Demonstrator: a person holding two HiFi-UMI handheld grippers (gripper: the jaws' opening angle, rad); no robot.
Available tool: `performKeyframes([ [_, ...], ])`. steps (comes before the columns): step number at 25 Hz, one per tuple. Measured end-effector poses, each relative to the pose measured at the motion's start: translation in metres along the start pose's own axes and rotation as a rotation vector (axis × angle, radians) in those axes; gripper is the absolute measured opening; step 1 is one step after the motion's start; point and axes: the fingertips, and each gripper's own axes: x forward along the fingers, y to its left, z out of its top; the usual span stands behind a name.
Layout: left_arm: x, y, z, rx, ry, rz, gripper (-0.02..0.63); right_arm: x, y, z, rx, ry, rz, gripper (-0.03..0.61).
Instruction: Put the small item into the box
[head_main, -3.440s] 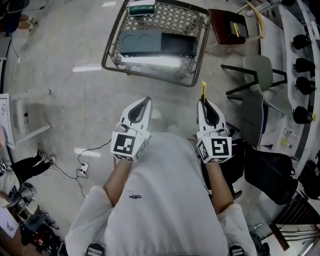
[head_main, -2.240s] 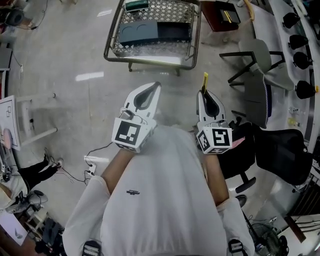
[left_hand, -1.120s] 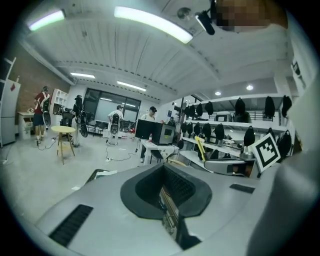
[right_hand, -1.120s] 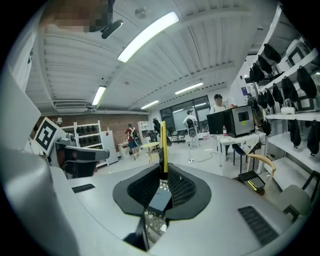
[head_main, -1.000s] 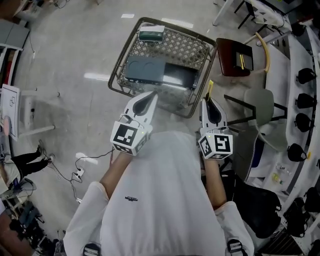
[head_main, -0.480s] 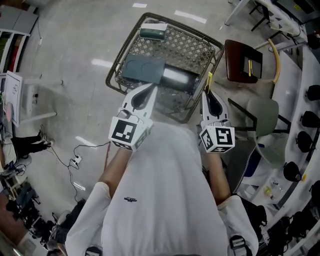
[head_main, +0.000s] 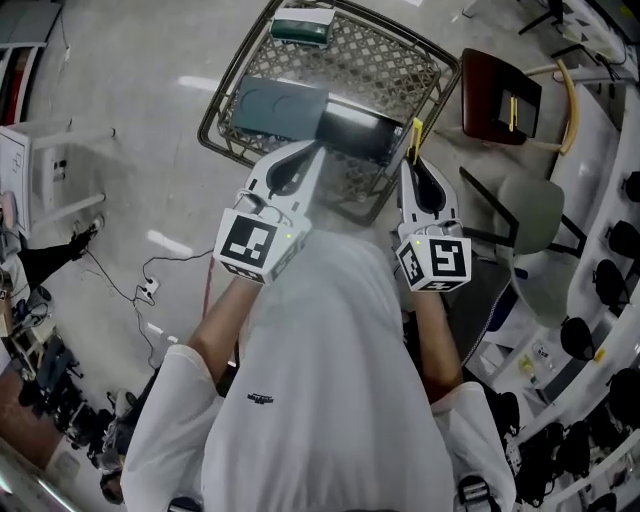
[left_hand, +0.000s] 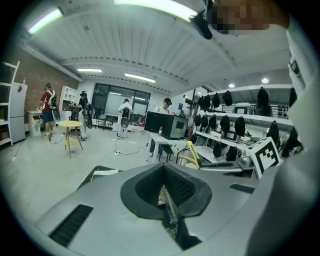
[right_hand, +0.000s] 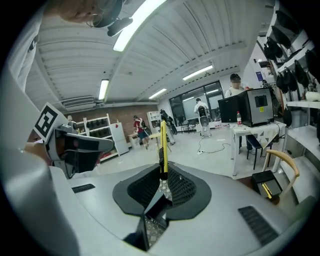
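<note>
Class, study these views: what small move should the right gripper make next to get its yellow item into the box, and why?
Probably ease the right gripper forward and slightly left until it is over the dark box on the mesh table, with the jaws shut. Its jaws clamp the yellow item, which seems to sit at the box's right end, not over its middle.
</note>
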Motion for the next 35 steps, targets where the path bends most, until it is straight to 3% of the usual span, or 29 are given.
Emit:
performKeyframes([
  [12, 0.045, 0.013, -0.049, -0.019, 0.063, -0.023, 0.002, 0.036, -0.016, -0.053, -0.038, 0.100, 0.017, 0.038],
  [16, 0.063, 0.017, -0.075, -0.062, 0.096, -0.034, 0.000, 0.053, -0.023, -0.078, -0.054, 0.139, 0.032, 0.038],
  [35, 0.105, 0.045, -0.165, -0.102, 0.189, -0.004, 0.002, 0.117, -0.035, -0.200, -0.111, 0.376, 0.128, 0.038],
])
